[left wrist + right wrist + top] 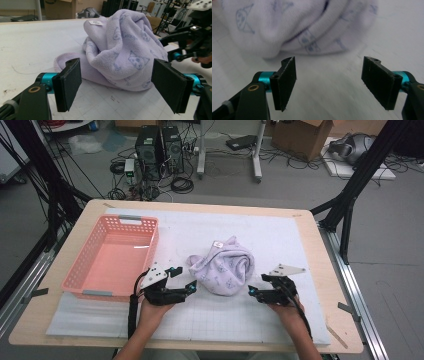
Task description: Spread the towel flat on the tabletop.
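A crumpled lilac towel (pixel 224 267) with a blue cat print and a white label lies in a heap on the white mat, mid-table. My left gripper (pixel 183 279) sits just left of the heap, pointing right at it, jaws open with nothing between them. In the left gripper view the towel (pixel 125 50) rises close behind the open jaws of my left gripper (pixel 116 85). My right gripper (pixel 256 284) sits just right of the heap, pointing left, open and empty. In the right gripper view the towel (pixel 294 25) lies a short way beyond the jaws of my right gripper (pixel 329 80).
A pink plastic basket (pixel 80 272) stands empty at the left of the table, close behind my left hand. The white gridded mat (pixel 280 235) covers most of the wooden tabletop. Computer towers, cables and boxes lie on the floor beyond the far edge.
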